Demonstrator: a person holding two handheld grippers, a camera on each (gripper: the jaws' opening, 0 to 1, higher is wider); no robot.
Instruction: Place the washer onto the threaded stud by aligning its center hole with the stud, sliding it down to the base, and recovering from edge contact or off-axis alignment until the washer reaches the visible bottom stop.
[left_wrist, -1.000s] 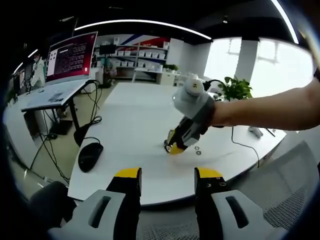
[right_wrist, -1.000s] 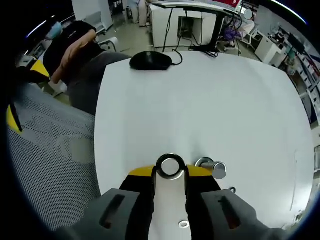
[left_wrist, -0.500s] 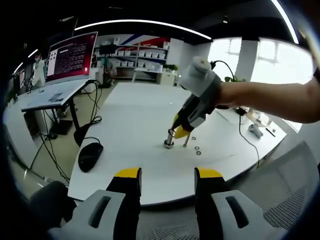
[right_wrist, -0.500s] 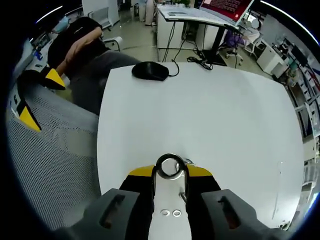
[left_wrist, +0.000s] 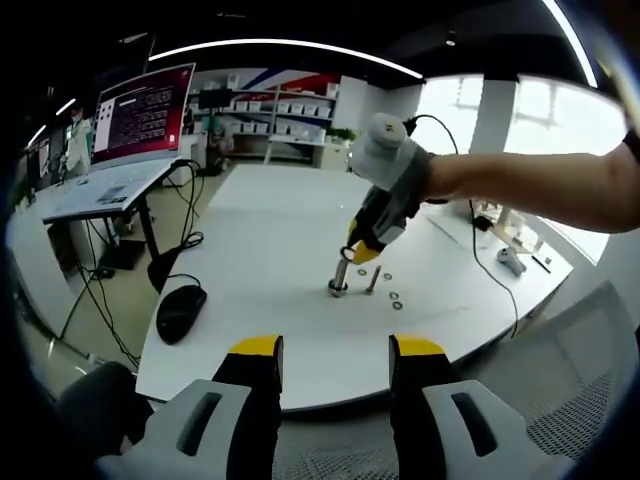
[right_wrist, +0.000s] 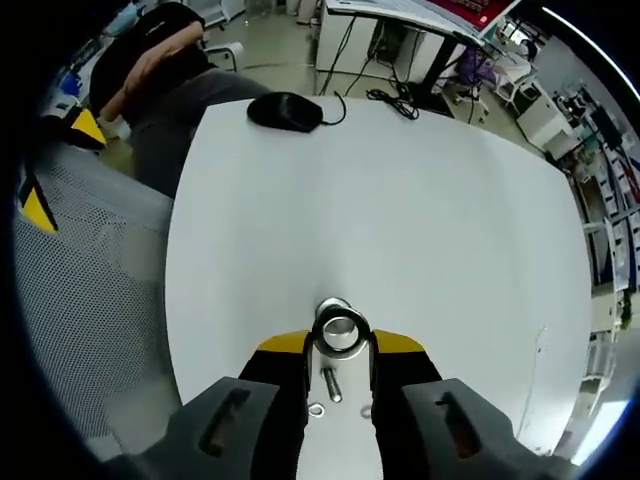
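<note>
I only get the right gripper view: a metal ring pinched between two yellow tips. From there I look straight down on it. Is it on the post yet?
Observer: Not yet. From the side, in the left gripper view, the right gripper holds the washer at the top of the upright stud, well above its base.
Visitor: And the other tool?
Observer: The left gripper hangs off the near edge of the table, jaws open, with nothing between them.

From my left gripper (left_wrist: 335, 352), jaws apart over the white table (left_wrist: 270, 240), I see the right gripper (left_wrist: 362, 250) holding a washer (left_wrist: 349, 254) just above the upright threaded stud (left_wrist: 339, 280), loose washers (left_wrist: 396, 299) lying nearby.
</note>
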